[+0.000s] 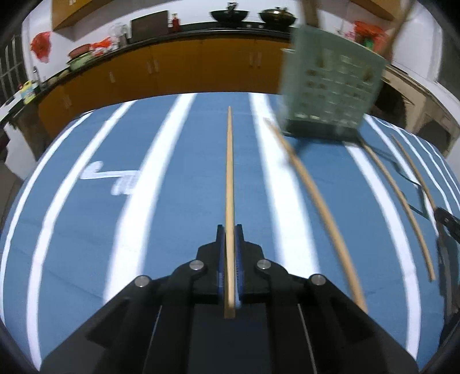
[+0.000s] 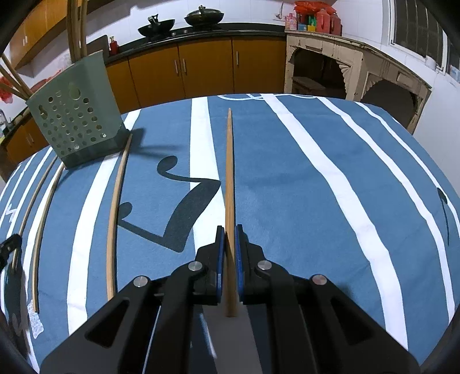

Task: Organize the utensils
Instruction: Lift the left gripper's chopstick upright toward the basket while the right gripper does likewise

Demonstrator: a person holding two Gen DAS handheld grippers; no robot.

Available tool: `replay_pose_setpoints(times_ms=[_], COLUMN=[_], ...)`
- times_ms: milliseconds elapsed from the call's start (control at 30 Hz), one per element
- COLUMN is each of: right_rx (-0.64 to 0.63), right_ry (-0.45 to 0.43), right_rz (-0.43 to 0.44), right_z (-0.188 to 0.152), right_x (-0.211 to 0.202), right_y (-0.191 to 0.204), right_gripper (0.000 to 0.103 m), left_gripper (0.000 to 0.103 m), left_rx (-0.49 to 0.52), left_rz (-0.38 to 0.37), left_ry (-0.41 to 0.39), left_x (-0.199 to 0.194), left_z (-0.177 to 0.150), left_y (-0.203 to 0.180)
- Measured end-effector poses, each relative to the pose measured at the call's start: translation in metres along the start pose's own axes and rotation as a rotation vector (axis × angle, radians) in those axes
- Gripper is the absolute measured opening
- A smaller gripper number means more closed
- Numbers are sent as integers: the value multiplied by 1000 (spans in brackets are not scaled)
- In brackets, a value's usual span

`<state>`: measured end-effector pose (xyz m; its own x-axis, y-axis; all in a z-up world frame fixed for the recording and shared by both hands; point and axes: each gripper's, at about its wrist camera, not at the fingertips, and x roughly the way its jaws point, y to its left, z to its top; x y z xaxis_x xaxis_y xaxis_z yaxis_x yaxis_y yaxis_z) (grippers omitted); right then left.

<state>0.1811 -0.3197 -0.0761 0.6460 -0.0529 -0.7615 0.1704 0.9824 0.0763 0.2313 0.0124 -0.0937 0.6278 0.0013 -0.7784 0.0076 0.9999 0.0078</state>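
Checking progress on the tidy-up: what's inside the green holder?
Several wooden sticks, likely chopsticks, rise out of the green holder. Their lower ends and anything else inside are hidden by its perforated walls.

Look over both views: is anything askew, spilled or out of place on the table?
Yes. Three chopsticks lie loose on the striped cloth beside the green holder instead of standing in it. Each hand-held gripper, left and right, is clamped on another chopstick. Nothing looks spilled or broken.

A home kitchen: behind the desk [image 2: 287, 172] runs a dark counter [image 2: 201, 31] with orange cabinets [image 2: 207, 66] beneath and two woks [image 2: 156, 27] on top.
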Motion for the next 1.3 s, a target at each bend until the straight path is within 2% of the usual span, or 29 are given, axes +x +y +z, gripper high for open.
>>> replay_pose_setpoints(times_ms=[233,1300], right_rx=[-22,-14], right_ry=[3,5], right_rz=[12,20], right_z=[-3,-12], right_x=[-2,-9], right_y=[5,6], right_gripper=[8,8], left_gripper=[10,14], left_rx=[17,18], left_rz=[-19,22], left_ry=[3,4], left_x=[-2,-7], left_z=[1,-7], left_y=[17,14])
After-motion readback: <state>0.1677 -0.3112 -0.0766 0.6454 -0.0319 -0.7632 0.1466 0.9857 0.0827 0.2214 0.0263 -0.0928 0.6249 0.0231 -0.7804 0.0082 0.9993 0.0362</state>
